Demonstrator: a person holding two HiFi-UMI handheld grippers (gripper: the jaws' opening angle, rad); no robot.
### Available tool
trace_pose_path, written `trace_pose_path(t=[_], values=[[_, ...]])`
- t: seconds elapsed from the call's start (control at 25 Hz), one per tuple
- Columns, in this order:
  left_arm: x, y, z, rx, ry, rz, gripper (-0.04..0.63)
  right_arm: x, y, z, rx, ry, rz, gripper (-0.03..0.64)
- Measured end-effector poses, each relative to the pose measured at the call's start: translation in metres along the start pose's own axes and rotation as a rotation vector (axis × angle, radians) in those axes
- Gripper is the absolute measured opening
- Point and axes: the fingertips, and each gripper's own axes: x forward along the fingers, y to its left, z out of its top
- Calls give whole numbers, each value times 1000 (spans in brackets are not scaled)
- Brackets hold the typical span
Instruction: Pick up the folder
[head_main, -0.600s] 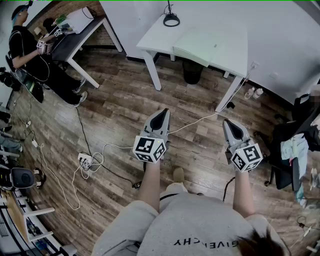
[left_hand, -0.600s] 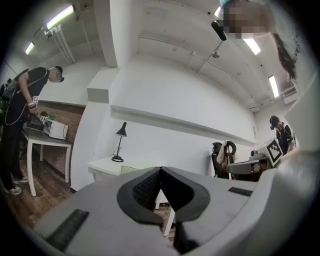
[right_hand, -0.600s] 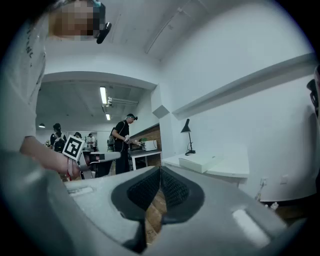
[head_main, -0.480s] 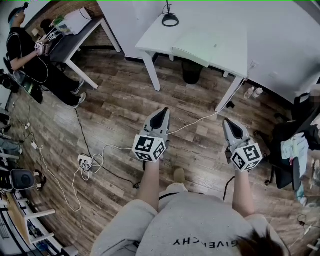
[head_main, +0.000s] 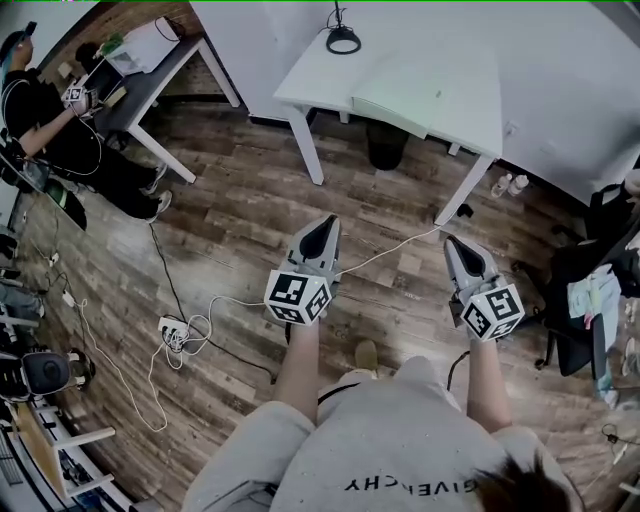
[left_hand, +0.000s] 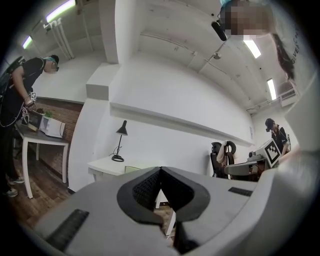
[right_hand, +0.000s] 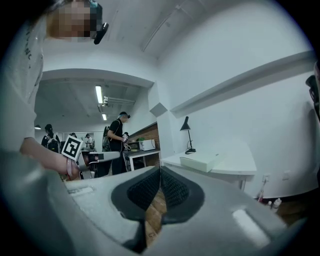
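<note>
My left gripper (head_main: 321, 224) and right gripper (head_main: 456, 245) are clenched empty; the folder (head_main: 425, 97), probably that pale slab, lies at twelve o'clock, nearer right

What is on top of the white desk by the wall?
A black lamp and a pale flat folder are on the white desk. Anything beneath the folder is covered.

We find one legible marking: the brand name GIVENCHY, in dark capitals, upside down from the head view, across the person's grey T-shirt (head_main: 405, 485). The left cube (head_main: 297, 296) and right cube (head_main: 493, 311) carry square black-and-white code markers only.
</note>
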Motion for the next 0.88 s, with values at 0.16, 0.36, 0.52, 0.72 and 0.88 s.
trace_pose_path(t=[0.16, 0.36, 0.52, 0.72, 0.88], values=[[-7, 10, 2, -6, -2, 16, -2, 9, 7, 1, -9, 5, 17, 2], [-13, 19, 3, -8, -5, 29, -2, 16, 12, 4, -18, -5, 24, 3], [-6, 25, 0, -6, -5, 30, -2, 25, 5, 1, 5, -14, 20, 3], [13, 43, -2, -14, -1, 46, -2, 55, -10, -2, 49, -16, 32, 9], [31, 63, -3, -8, 15, 43, -2, 88, -21, -1, 89, -31, 36, 52]])
